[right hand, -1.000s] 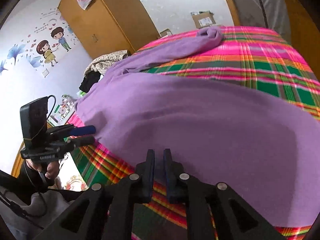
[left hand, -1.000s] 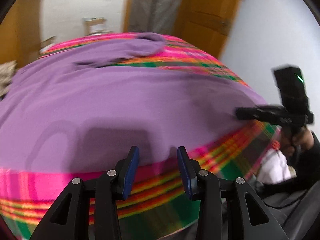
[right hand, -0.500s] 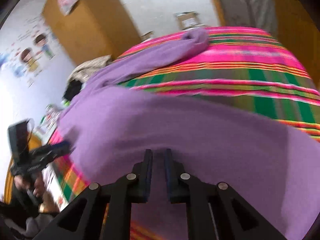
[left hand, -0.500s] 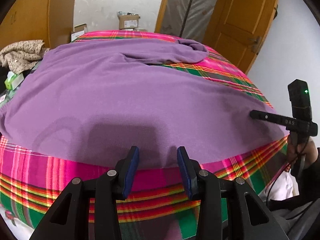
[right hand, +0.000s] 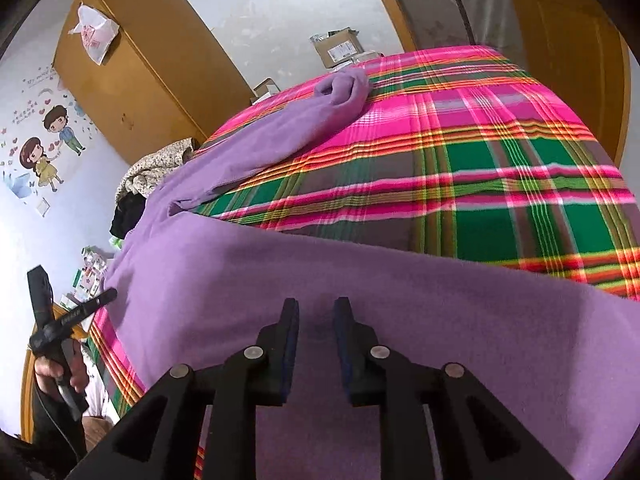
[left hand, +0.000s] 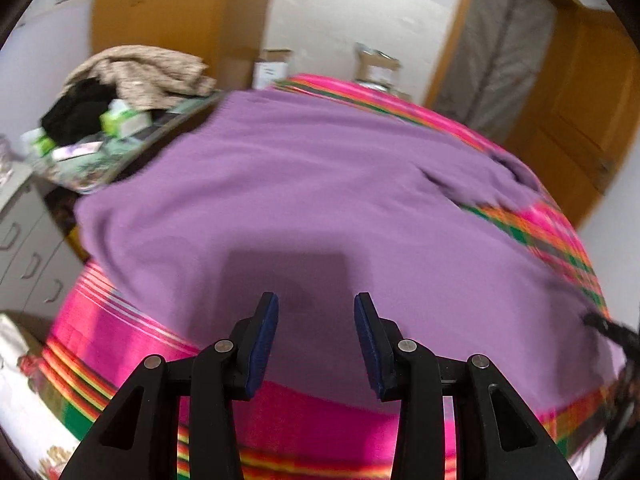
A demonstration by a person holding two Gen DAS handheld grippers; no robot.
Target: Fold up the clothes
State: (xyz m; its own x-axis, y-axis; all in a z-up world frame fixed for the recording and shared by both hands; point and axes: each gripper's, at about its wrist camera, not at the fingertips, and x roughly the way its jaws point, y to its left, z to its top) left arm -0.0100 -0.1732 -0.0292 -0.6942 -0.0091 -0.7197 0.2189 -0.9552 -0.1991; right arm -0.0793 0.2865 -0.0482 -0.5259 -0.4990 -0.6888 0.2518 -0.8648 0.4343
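A purple long-sleeved garment (left hand: pixel 312 200) lies spread flat on a bed with a pink, green and orange plaid cover (right hand: pixel 500 168). One sleeve (right hand: pixel 288 136) stretches toward the far end of the bed. My left gripper (left hand: pixel 316 312) hovers open above the garment's near hem, nothing between its blue pads. My right gripper (right hand: pixel 316 312) is open over the garment's body, its fingers a narrow gap apart and empty. The left gripper (right hand: pixel 80 308) also shows at the left edge of the right wrist view, held in a hand.
A cluttered side cabinet (left hand: pixel 48 184) with a pile of clothes (left hand: pixel 136 72) stands left of the bed. A wooden wardrobe (right hand: pixel 132 64) and cardboard boxes (right hand: pixel 336 46) stand at the far end. A wooden door (left hand: pixel 580 100) is on the right.
The left gripper has swung left, bringing the side cabinet into view. The right gripper's fingers have parted from shut to a narrow gap, and it has moved over the garment.
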